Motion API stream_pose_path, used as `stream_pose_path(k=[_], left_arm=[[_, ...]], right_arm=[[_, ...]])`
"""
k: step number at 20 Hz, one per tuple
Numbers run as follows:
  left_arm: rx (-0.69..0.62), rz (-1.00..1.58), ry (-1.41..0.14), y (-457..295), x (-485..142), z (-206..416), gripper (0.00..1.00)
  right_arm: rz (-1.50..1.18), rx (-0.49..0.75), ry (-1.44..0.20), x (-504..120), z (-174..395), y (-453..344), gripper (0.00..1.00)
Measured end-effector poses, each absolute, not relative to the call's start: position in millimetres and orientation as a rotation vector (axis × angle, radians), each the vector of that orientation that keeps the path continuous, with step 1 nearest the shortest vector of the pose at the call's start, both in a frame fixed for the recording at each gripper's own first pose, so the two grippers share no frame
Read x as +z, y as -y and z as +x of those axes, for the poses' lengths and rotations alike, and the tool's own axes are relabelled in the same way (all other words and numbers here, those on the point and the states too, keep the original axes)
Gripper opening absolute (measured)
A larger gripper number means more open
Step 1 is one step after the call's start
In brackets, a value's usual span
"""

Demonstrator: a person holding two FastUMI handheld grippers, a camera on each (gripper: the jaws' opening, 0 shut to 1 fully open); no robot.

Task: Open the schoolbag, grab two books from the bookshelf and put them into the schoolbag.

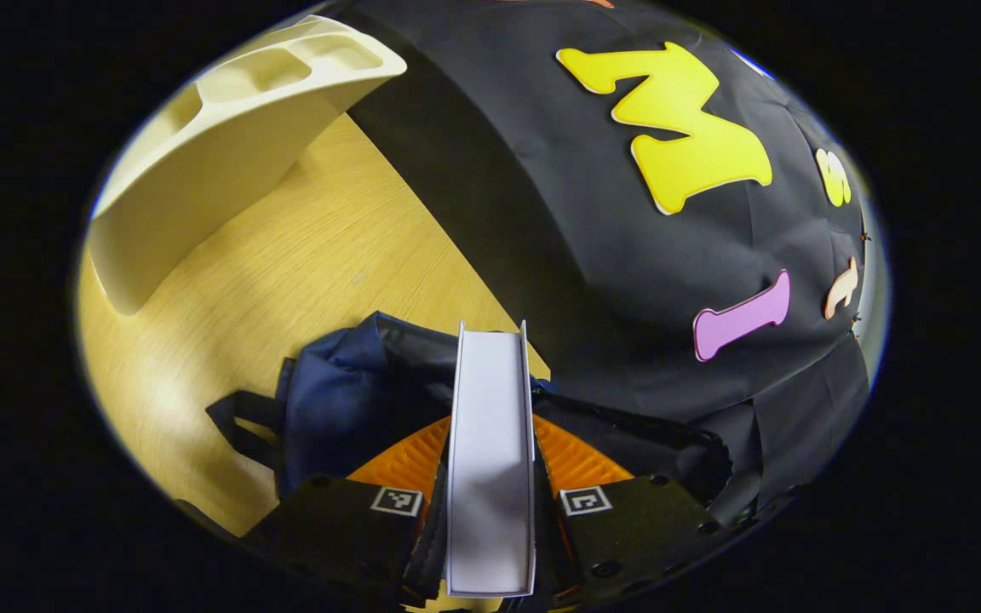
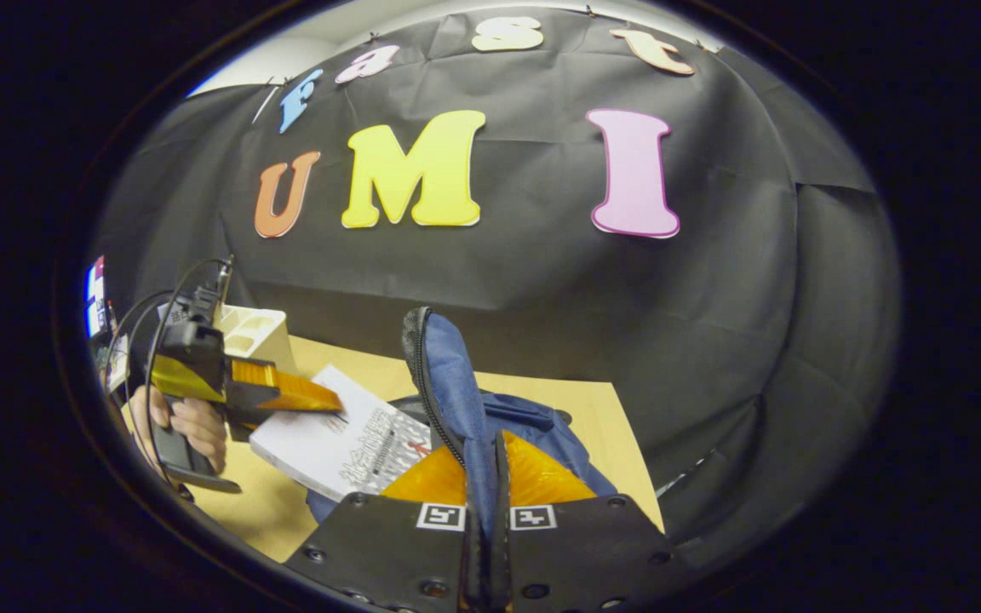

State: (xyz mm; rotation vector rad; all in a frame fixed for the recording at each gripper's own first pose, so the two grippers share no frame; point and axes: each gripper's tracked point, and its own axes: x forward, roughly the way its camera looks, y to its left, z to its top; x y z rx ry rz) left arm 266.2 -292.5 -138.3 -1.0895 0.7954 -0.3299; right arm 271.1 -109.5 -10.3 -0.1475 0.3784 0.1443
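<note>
Mid-task over the bench (image 1: 303, 255): left claw (image 1: 490, 511) pinching a book (image 1: 490, 426) above the open schoolbag (image 1: 337, 392), right claw (image 2: 486, 528) pressed on its flap (image 2: 448, 366), bookshelf (image 1: 226, 145) emptied, packing unfinished.

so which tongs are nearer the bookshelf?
Left. The left tongs, shut on a book, are just in front of the bookshelf; the right tongs pinch the schoolbag's flap, farther off.

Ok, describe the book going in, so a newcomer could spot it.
On the wooden table lies a blue schoolbag. Just left of it, the left gripper clamps a white-covered book with dark cover print, the one flat, pale thing against the bag.
</note>
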Motion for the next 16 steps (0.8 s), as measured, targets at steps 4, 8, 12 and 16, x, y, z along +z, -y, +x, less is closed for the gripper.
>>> stream_pose_path(k=[4, 8, 12, 16], left_arm=[[-0.291, -0.999, -0.704, 300.8, -162.2, 262.0, 0.46], [-0.291, -0.991, -0.673, 323.9, -169.9, 260.6, 0.48], [-0.281, -1.028, -0.657, 344.6, -173.6, 268.0, 0.47], [-0.286, -1.103, -0.662, 375.3, -185.2, 270.3, 0.47]], right_arm=[[-0.162, 0.141, -0.356, -3.2, 268.5, 102.3, 0.04], [-0.206, 0.139, -0.344, 0.9, 266.0, 93.3, 0.04], [-0.201, 0.147, -0.327, 5.0, 263.9, 85.8, 0.04], [-0.184, 0.157, -0.332, 3.4, 263.2, 76.4, 0.04]])
